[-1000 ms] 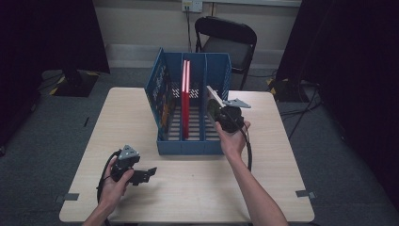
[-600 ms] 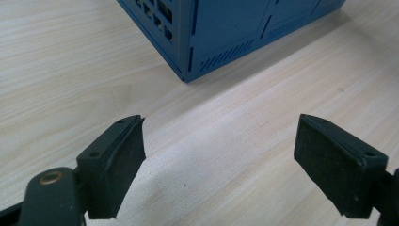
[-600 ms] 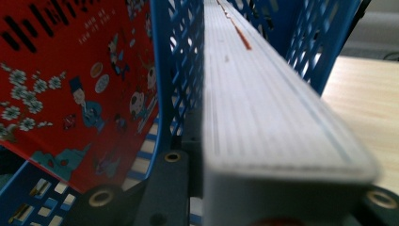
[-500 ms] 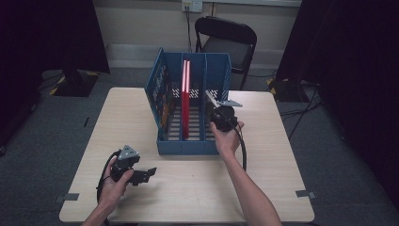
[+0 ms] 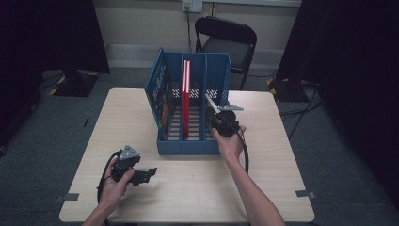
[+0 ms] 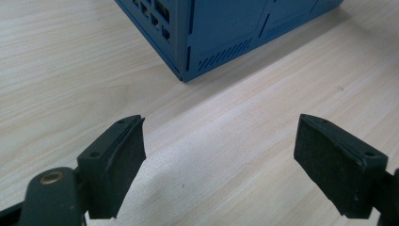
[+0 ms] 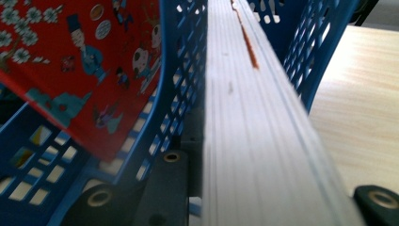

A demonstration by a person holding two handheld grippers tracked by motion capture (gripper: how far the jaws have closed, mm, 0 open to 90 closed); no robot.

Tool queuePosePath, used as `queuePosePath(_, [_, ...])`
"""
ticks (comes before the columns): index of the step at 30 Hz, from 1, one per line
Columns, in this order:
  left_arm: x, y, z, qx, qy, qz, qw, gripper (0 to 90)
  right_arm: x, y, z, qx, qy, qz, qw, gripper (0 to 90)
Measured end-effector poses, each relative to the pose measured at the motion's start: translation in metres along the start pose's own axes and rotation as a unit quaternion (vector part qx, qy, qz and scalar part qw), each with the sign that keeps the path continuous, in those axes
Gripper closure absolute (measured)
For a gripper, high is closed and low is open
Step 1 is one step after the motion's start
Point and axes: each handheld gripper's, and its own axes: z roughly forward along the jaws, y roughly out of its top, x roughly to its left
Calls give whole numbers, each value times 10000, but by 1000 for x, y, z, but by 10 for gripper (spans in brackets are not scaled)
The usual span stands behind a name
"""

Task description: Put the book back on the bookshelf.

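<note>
Book [image 7: 254, 122], page edges showing white, is sitting in the rightmost slot of the blue file rack [image 5: 188, 141], clamped by the right gripper [image 5: 217, 115]. Beside it, a red book [image 5: 185, 101] is standing upright. Left gripper [image 5: 149, 173] is resting wide open, holding nothing, on the table [image 5: 197, 183].

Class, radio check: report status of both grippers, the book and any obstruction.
Left gripper open, idle over table. Right gripper shut on book, at right slot of blue rack. Red book in middle slot; no obstruction visible.

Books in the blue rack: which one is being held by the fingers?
The book showing white page edges, clamped by the right gripper over the rack's rightmost slot. The red book stands untouched in the middle slot.
</note>
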Motion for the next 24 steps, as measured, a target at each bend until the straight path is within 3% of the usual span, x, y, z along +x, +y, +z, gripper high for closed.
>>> queuePosePath(13, [-3, 1, 3, 81, -37, 83, 9999, 168, 5, -16, -3, 126, 10, -233, 9996, 742])
queuePosePath(24, [-3, 1, 2, 68, -99, 102, 9999, 168, 6, -20, -8, 32, 99, -215, 9997, 716])
